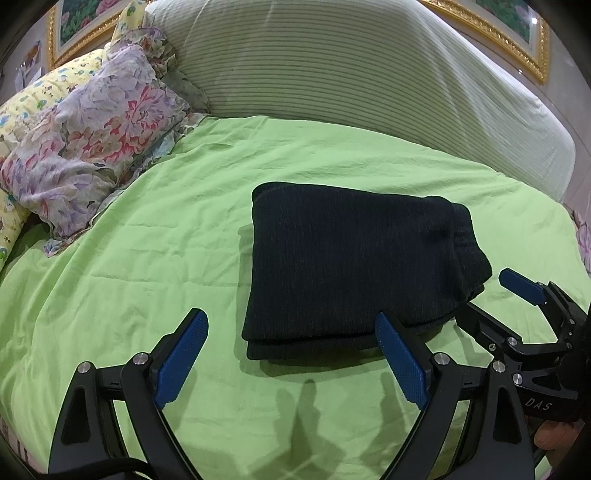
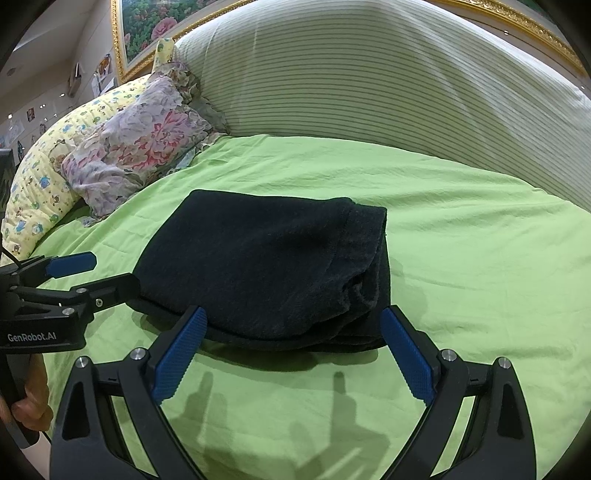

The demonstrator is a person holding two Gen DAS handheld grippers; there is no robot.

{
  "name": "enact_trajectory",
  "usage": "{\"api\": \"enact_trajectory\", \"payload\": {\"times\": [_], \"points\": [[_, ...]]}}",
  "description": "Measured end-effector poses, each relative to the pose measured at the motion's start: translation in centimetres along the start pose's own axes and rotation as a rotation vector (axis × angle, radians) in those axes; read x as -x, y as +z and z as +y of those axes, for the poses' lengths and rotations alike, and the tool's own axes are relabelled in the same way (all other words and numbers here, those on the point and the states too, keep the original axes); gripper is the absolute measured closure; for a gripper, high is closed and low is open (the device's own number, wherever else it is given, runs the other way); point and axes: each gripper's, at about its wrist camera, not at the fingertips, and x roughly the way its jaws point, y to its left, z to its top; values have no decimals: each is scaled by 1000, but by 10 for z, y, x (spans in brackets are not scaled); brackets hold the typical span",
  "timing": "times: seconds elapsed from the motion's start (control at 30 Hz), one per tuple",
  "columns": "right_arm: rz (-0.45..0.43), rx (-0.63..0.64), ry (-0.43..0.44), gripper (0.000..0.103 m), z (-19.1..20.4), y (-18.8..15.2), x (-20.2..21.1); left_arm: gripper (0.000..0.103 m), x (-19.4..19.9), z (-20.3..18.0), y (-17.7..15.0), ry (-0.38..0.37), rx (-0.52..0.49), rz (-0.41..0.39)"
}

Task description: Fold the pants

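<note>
Dark navy pants (image 1: 351, 266) lie folded in a compact rectangular stack on the green bedsheet (image 1: 147, 258); they also show in the right wrist view (image 2: 266, 266). My left gripper (image 1: 291, 358) is open and empty, just in front of the stack's near left edge. My right gripper (image 2: 295, 354) is open and empty, just in front of the stack's near right edge. In the left wrist view the right gripper (image 1: 491, 299) sits beside the stack's right corner. In the right wrist view the left gripper (image 2: 103, 273) sits beside the left corner.
A floral pillow (image 1: 92, 147) and a yellow patterned pillow (image 2: 40, 184) lie at the back left. A large striped bolster (image 1: 351, 74) runs along the back of the bed. Framed pictures (image 2: 155, 26) hang on the wall behind.
</note>
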Motion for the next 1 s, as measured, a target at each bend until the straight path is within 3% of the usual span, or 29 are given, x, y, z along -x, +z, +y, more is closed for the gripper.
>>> {"api": "enact_trajectory", "payload": {"times": [1.0], "points": [[-30, -35, -10, 8, -12, 13, 8, 11, 4, -10, 8, -25, -39, -10]]}}
